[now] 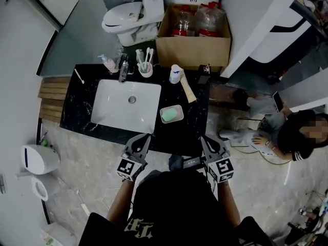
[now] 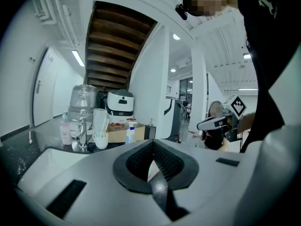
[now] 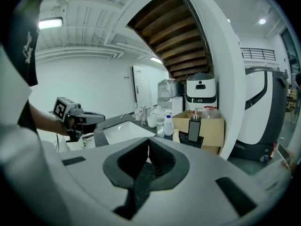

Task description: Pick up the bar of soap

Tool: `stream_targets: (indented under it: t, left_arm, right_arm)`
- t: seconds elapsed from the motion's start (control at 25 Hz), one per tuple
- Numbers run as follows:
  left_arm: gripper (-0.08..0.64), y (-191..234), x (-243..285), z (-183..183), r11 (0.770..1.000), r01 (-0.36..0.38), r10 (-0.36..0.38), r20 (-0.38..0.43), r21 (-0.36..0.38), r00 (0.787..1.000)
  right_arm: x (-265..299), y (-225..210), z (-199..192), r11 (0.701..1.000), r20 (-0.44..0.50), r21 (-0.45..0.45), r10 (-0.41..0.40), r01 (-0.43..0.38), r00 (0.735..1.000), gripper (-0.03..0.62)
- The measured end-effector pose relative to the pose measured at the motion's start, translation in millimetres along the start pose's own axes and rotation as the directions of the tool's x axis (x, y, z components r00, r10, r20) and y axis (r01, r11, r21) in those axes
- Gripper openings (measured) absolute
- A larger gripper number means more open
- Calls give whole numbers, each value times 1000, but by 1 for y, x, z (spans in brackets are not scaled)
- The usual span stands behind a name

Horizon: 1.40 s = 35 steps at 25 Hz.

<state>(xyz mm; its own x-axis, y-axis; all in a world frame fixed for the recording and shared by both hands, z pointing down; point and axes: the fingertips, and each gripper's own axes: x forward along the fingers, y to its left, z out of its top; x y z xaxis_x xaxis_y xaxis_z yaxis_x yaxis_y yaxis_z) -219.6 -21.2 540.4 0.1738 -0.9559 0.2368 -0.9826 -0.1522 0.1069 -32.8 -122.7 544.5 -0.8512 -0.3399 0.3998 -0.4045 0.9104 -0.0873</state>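
The bar of soap (image 1: 170, 115) is pale green and lies in a white dish (image 1: 178, 108) on the black counter (image 1: 192, 127), just right of the white sink (image 1: 115, 109). Both grippers hover at the counter's near edge, short of the dish. My left gripper (image 1: 147, 136) points toward the sink's near right corner, its jaws together with nothing in them. My right gripper (image 1: 203, 137) sits right of the dish, also shut and empty. In the left gripper view the dark pads (image 2: 162, 161) meet, and in the right gripper view the pads (image 3: 162, 157) touch too. Both gripper bodies hide the soap there.
A faucet (image 1: 123, 68), a pink pump bottle (image 1: 108, 63), a cup of toothbrushes (image 1: 145, 68), a white bottle (image 1: 175, 74), a wooden piece (image 1: 187, 90) and a black dispenser (image 1: 204, 75) line the counter's back. Behind stand a toilet (image 1: 128, 17) and a cardboard box (image 1: 192, 45). A person (image 1: 287, 132) sits on the floor at right.
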Motion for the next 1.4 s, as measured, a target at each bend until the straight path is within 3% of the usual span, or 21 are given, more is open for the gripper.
stream_targets:
  t: [0.32, 0.6, 0.88, 1.04, 1.4]
  left_arm:
    - [9, 1, 40, -10, 999, 37, -36, -41, 16, 998]
    - [9, 2, 61, -22, 992, 124, -122, -89, 20, 989]
    - [9, 17, 79, -34, 970, 241, -234, -140, 36, 962]
    - [9, 21, 87, -47, 952, 305, -299, -176, 8, 938]
    - [11, 36, 115, -74, 947, 320, -311, -244, -3, 919]
  right_arm:
    - [-4, -21, -7, 998, 19, 54, -40, 39, 999, 9]
    - [-10, -10, -15, 994, 13, 78, -71, 70, 997, 9]
    - [-13, -1, -5, 968, 50, 170, -196, 185, 979, 9]
    - [-12, 11, -6, 945, 30, 207, -264, 253, 964, 9]
    - [-7, 28, -2, 918, 4, 225, -336, 326, 942, 9]
